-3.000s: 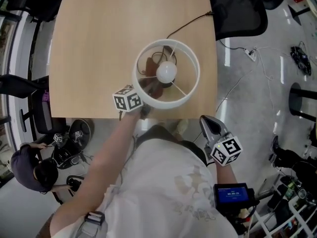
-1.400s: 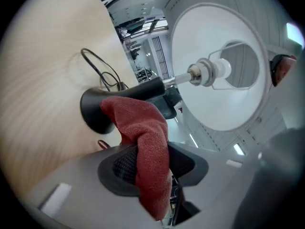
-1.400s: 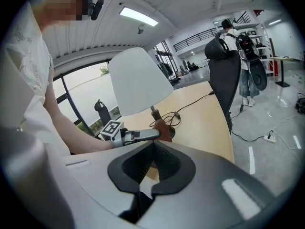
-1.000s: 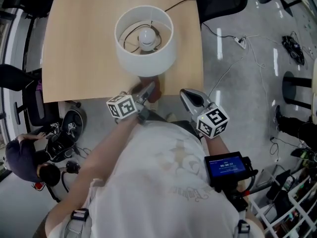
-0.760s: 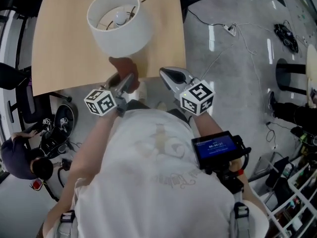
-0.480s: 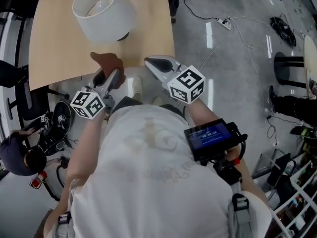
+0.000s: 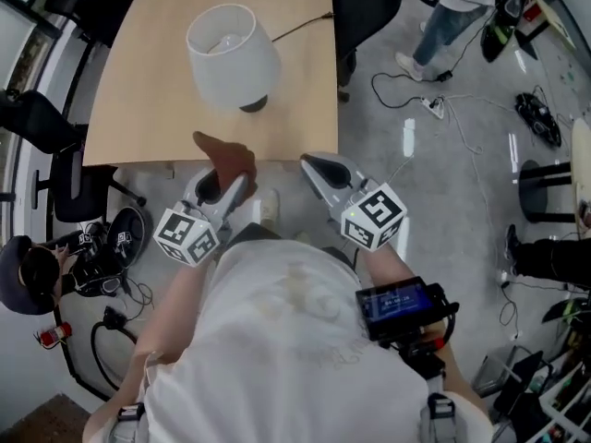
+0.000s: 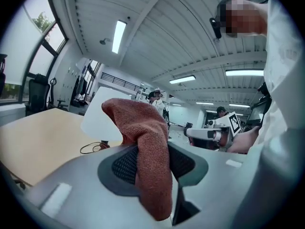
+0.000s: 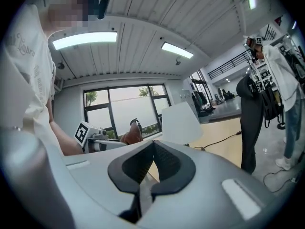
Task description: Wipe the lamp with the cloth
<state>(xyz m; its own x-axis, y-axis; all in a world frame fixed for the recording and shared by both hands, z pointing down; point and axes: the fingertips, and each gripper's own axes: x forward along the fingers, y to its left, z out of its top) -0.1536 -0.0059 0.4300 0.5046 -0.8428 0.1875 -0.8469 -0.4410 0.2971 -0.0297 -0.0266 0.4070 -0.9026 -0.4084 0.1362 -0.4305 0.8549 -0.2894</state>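
Both grippers have pulled clear of the white drum-shaded lamp; my left gripper pinches the rust-brown terry cloth, right gripper jaws pressed together, empty. Wiping seems done.

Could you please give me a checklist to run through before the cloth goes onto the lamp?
1. Cloth gripped by left gripper: ok, jaws clamped on it.
2. Right gripper free: ok, jaws together, nothing between.
3. Lamp upright on table: ok.
4. Cloth touching lamp: not ok, it is apart, by the table's near edge.
5. Cord out of the way: ok, it runs off the far side.
6. Bulb cool: cannot tell.
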